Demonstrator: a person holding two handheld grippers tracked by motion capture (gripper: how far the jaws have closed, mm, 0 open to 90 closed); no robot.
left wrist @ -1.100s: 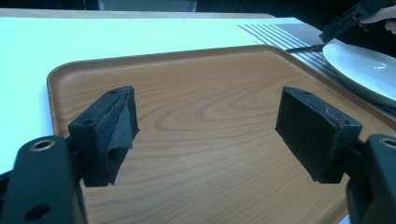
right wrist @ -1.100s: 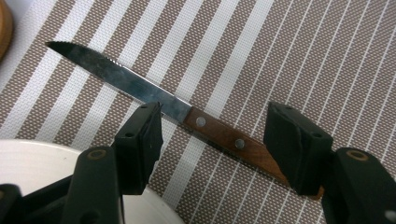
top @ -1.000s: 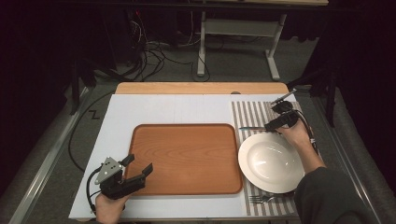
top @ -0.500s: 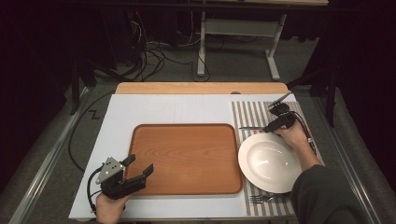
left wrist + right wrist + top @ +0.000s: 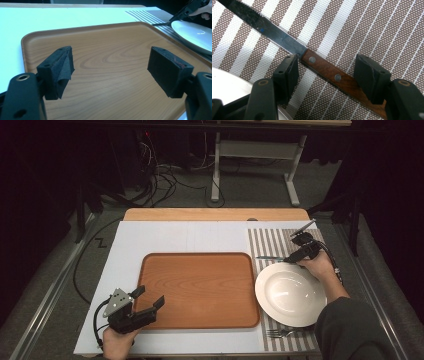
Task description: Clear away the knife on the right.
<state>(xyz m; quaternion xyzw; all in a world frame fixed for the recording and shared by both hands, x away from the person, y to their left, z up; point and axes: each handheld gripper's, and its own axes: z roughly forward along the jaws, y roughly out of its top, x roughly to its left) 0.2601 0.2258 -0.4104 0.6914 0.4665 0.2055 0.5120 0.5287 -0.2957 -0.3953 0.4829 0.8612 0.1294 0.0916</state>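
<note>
right gripper (image 5: 325, 72) is straddling the knife (image 5: 322, 67) handle, jaws just opening, pads not pinching it; knife is lying on the striped mat (image 5: 270, 242) at the plate's (image 5: 290, 295) 12 o'clock. left gripper (image 5: 147, 302) is idling spread over the tray (image 5: 200, 285); pickup looks not yet done.

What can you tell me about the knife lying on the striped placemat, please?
The knife has a dark brown wooden handle with two metal rivets and a steel blade with a serrated edge near its tip. It lies flat on the brown-and-white striped placemat, just beyond the rim of the white plate. The right gripper stands over it with its jaws apart on either side of the handle, which runs aslant between them; the pads do not press on it. One pad sits close to where blade meets handle.
</note>
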